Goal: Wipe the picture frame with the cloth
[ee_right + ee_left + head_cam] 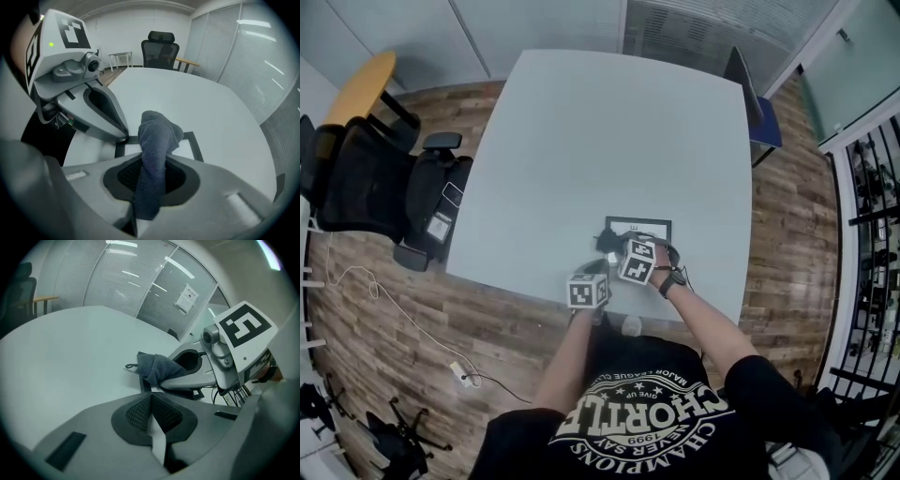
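Grips the cloth (157, 136) in the right tongs (150, 171), pads clenched on its middle, bunched end sticking out ahead over the frame (193, 143). Holds the left tongs (152, 414) pressed together with nothing between them, just beside the right ones, tip at a corner of the frame. Shows the frame flat on the tabletop (600, 131), close to its near edge and right of middle, dark border round a pale centre.

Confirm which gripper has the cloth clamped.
The right gripper: its jaws are shut on the dark cloth over the picture frame. The left gripper has its jaws together with nothing between them.
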Demonstrator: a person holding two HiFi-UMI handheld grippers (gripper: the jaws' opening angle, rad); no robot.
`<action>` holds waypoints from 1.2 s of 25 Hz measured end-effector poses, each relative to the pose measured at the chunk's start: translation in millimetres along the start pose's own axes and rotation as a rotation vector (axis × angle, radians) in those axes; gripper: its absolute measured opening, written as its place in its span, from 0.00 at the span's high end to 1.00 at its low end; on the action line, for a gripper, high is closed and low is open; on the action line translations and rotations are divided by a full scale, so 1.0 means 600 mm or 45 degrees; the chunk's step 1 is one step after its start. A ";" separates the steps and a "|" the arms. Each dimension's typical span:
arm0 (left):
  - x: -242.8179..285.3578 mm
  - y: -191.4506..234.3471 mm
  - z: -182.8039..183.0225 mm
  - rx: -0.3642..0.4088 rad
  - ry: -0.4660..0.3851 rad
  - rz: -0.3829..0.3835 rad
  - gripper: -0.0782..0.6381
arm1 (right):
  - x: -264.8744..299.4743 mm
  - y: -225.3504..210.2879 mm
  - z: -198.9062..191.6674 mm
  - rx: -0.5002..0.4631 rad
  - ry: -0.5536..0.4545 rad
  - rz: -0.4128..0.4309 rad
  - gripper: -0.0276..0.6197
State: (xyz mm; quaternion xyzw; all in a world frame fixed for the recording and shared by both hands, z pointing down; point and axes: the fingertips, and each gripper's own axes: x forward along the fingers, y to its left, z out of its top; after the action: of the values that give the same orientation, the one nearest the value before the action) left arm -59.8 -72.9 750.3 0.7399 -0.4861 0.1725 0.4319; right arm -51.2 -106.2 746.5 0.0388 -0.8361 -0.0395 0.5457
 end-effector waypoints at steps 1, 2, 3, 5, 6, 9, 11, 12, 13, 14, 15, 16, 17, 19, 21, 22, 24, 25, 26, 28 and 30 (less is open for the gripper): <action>-0.001 0.002 0.001 0.004 -0.001 0.002 0.88 | -0.004 -0.002 -0.009 0.016 0.009 -0.007 0.84; -0.002 0.003 0.001 0.010 0.000 0.004 0.88 | -0.008 -0.004 -0.021 0.029 0.021 -0.016 0.84; -0.002 0.004 0.001 0.017 0.001 0.006 0.88 | -0.013 -0.007 -0.035 0.042 0.034 -0.026 0.84; -0.002 0.004 0.001 0.029 0.002 0.009 0.88 | -0.025 -0.010 -0.067 0.073 0.058 -0.049 0.84; -0.002 0.003 0.001 0.031 0.002 0.010 0.88 | -0.032 -0.011 -0.084 0.090 0.070 -0.061 0.84; -0.002 0.001 0.000 0.029 0.002 0.014 0.88 | -0.055 -0.014 -0.137 0.144 0.110 -0.093 0.84; -0.001 -0.001 0.001 0.033 0.005 0.019 0.88 | -0.070 -0.016 -0.169 0.193 0.126 -0.111 0.84; -0.001 -0.002 0.001 0.034 0.005 0.020 0.88 | -0.077 -0.017 -0.183 0.222 0.128 -0.121 0.84; -0.001 -0.002 0.000 0.036 0.005 0.020 0.88 | -0.084 -0.018 -0.194 0.252 0.126 -0.132 0.84; -0.001 -0.002 -0.001 0.037 0.005 0.021 0.88 | -0.090 -0.018 -0.203 0.281 0.118 -0.142 0.84; -0.002 -0.002 -0.001 0.038 0.005 0.022 0.88 | -0.096 -0.018 -0.209 0.306 0.110 -0.151 0.84; -0.002 -0.001 0.000 0.038 0.004 0.023 0.88 | -0.099 -0.019 -0.213 0.324 0.105 -0.159 0.84; -0.002 -0.001 0.001 0.038 0.003 0.024 0.88 | -0.102 -0.021 -0.216 0.337 0.103 -0.167 0.84; -0.001 -0.003 0.002 0.036 0.001 0.027 0.88 | -0.104 -0.024 -0.221 0.352 0.106 -0.176 0.84; 0.000 -0.006 0.002 0.033 -0.001 0.026 0.88 | -0.104 -0.024 -0.221 0.352 0.118 -0.176 0.84; 0.000 -0.007 0.001 0.030 -0.001 0.026 0.88 | -0.103 -0.023 -0.217 0.344 0.123 -0.171 0.84; 0.000 -0.007 0.002 0.022 -0.007 0.025 0.88 | -0.098 -0.021 -0.195 0.309 0.102 -0.150 0.84; 0.000 -0.007 0.002 0.016 -0.011 0.024 0.88 | -0.094 -0.020 -0.176 0.281 0.077 -0.135 0.84; 0.000 -0.007 0.002 0.010 -0.015 0.023 0.88 | -0.089 -0.018 -0.155 0.248 0.054 -0.121 0.84; 0.001 -0.008 0.000 0.001 -0.020 0.021 0.88 | -0.077 -0.013 -0.115 0.183 0.025 -0.096 0.84; 0.002 -0.010 0.000 -0.008 -0.023 0.015 0.88 | -0.064 -0.010 -0.076 0.136 0.005 -0.070 0.84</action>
State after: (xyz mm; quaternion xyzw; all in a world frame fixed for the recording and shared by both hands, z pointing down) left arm -54.2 -72.5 748.1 0.7371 -0.4949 0.1668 0.4288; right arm 6.3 -109.0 729.2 0.0912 -0.8345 -0.0097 0.5434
